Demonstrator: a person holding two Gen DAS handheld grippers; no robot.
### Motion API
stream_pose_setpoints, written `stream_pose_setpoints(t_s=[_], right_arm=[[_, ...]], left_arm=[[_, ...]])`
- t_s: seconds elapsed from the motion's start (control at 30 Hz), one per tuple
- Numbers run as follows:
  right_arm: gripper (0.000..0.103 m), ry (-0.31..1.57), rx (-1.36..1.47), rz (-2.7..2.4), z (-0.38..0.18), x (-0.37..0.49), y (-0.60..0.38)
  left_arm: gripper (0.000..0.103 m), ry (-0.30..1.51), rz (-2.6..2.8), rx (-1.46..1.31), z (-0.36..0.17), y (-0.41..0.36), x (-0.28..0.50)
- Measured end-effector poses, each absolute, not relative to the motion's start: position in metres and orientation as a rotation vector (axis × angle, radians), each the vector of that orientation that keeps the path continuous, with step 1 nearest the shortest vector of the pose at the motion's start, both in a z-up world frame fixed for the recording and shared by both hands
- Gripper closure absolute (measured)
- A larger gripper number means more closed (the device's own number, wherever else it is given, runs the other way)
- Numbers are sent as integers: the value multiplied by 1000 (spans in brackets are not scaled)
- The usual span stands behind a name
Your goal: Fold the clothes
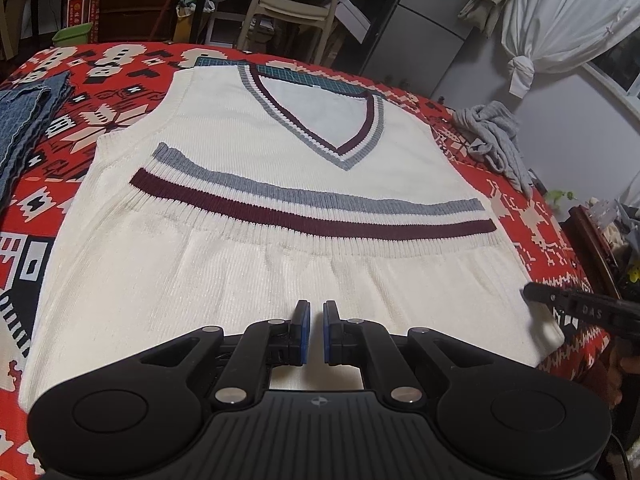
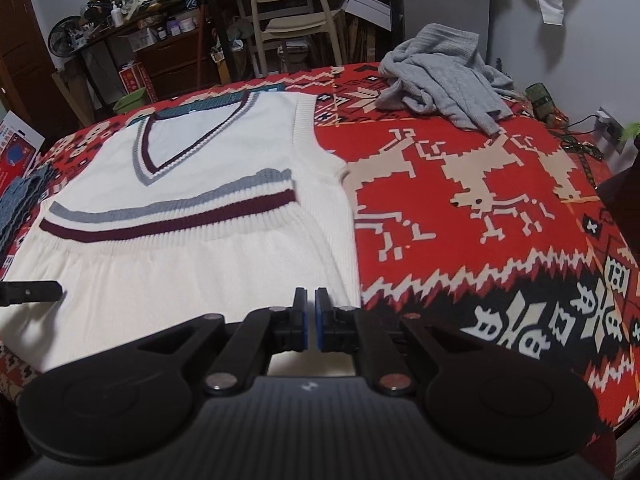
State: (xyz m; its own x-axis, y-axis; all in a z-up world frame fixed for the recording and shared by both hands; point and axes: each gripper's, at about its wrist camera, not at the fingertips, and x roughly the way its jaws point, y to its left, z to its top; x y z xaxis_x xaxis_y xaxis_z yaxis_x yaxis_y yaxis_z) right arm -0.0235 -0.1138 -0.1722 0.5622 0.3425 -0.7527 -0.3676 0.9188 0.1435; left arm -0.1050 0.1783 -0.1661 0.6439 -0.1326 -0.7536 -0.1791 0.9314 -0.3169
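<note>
While level over the vest point(image 1: 280, 280), left tongs point(image 1: 316, 316), right tongs point(image 2: 311, 304) (both nearly clenched, empty).

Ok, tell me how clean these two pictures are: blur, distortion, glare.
Left wrist view: fisheye bends the red patterned cloth; the white knitted vest is sharp, and the right gripper at the edge is smeared. Right wrist view: the same curving; the crumpled grey garment is soft, the left gripper blurred. No glare in either.

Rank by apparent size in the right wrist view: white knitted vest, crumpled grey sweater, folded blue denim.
1. White knitted vest, largest.
2. Crumpled grey sweater.
3. Folded blue denim, cut off by the frame edge, so unsure.
</note>
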Motion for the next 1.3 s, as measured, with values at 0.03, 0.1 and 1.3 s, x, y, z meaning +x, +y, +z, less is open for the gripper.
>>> stream_pose_setpoints(t_s=[0.03, 0.1, 1.3], right_arm=[[99, 873, -32, 422, -172, -19, -111], [99, 859, -39, 432, -171, -8, -102], [98, 854, -72, 568, -177, -12, -41]], left_arm=[[98, 877, 28, -383, -166, 178, -105], [98, 878, 30, -381, -165, 178, -107], [98, 872, 76, -347, -153, 195, -141]])
